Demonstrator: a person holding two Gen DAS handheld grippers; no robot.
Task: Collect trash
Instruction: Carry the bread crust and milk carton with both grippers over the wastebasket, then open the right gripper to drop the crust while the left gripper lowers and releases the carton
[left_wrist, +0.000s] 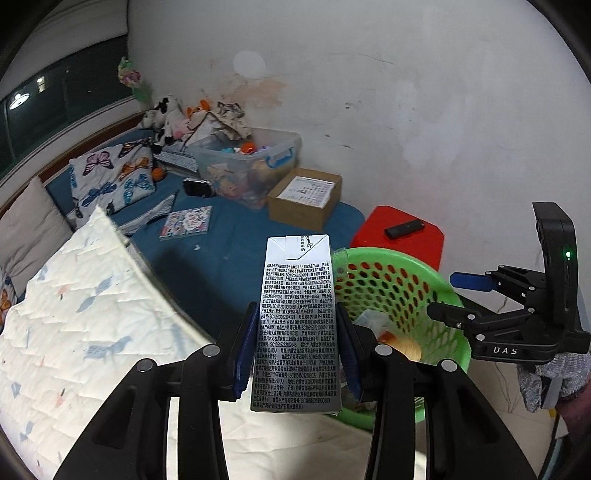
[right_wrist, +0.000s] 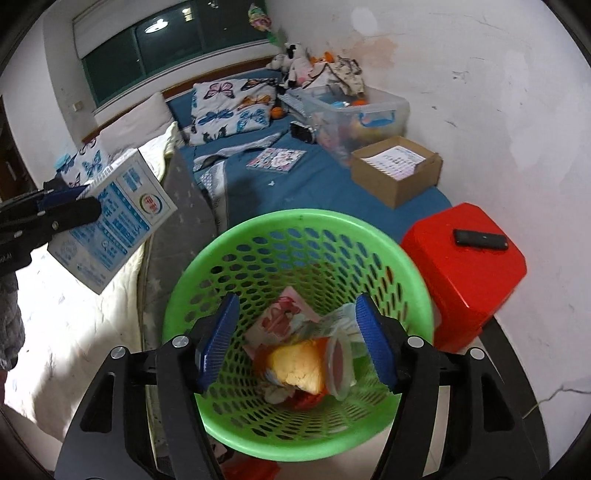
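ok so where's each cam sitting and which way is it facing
Left wrist: on the left gripper, facing forward over the bed; its fingers clamp the carton, with the right gripper at far right.
Right wrist: on the right gripper, tilted down into the bin, jaws open; the left gripper shows at left.
Shared: carton, bin, red stool.

Bedroom surroundings: bed, floor-side furniture and stored items.
A blue sheet (right_wrist: 314, 184) covers the bed, with a white quilt (left_wrist: 74, 314) at its near side. Butterfly-print pillows (right_wrist: 232, 110) lie near the window (right_wrist: 166, 40). A booklet (right_wrist: 277, 159) rests flat on the sheet; a clear storage bin (right_wrist: 354, 114) and an open cardboard box (right_wrist: 397, 171) stand along the wall. A black remote (right_wrist: 480, 239) lies atop a red stool (right_wrist: 465, 273).
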